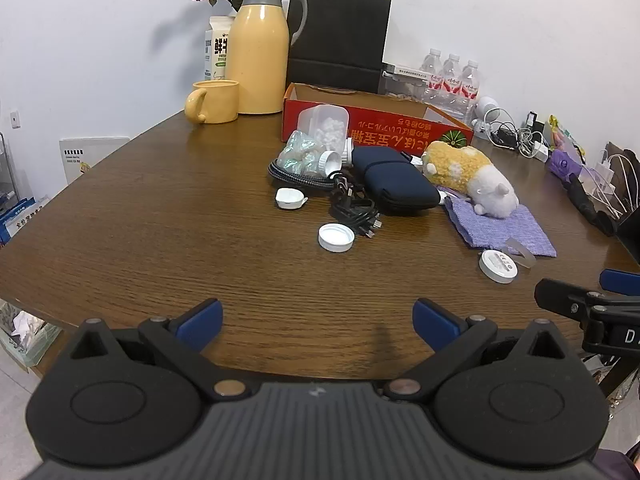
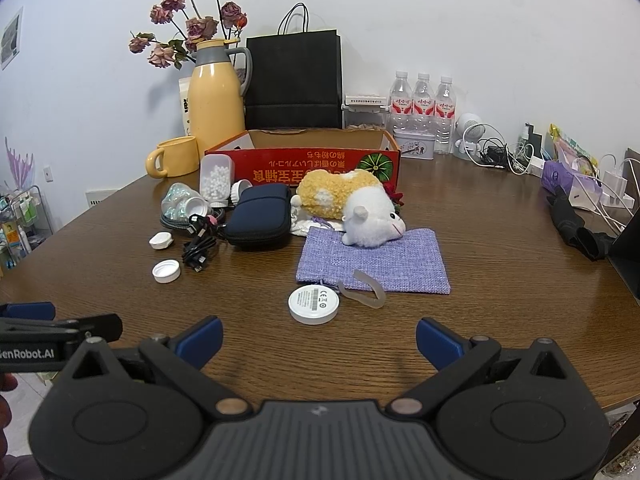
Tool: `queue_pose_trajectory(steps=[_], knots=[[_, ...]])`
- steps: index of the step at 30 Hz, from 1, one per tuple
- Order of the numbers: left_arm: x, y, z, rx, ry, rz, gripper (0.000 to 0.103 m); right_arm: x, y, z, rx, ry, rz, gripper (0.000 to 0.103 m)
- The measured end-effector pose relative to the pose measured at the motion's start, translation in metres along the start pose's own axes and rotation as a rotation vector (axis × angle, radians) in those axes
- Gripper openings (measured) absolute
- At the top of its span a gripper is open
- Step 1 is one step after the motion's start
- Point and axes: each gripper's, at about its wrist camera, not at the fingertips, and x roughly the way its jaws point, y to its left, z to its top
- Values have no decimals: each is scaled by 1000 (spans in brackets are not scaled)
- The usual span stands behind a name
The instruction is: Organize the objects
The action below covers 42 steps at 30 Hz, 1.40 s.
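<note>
against the far wall, red box (image 2: 304,164) sits open-topped, likely the destination. clutter lies just before it: plush toy (image 2: 348,200) on purple pouch (image 2: 376,264), white disc (image 2: 314,303) nearest. left gripper (image 1: 318,320), right gripper (image 2: 319,340): both wide, empty, low over the near table edge.

My left gripper's black side plate (image 2: 28,354), seen from my right wrist view, reads "GenRobot.AI" in white, its first letter cut by the frame edge. My right gripper's black body (image 1: 624,336) shows only a white "D". The white round plastic disc (image 2: 313,303) carries a "CE" mark and a barcode. The red cardboard box (image 2: 320,170) bears upside-down yellow Japanese print. White milk carton (image 1: 218,50): large black character "鲜".
</note>
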Motion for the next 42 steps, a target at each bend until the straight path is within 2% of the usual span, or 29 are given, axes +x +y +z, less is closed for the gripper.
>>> queue_pose_trajectory(steps=[12, 42], knots=[[0, 2, -2, -3, -15, -18, 103, 0, -1, 0, 0, 0, 0, 103], [-2, 1, -5, -5, -39, -7, 103, 0, -1, -1, -2, 0, -2, 103]])
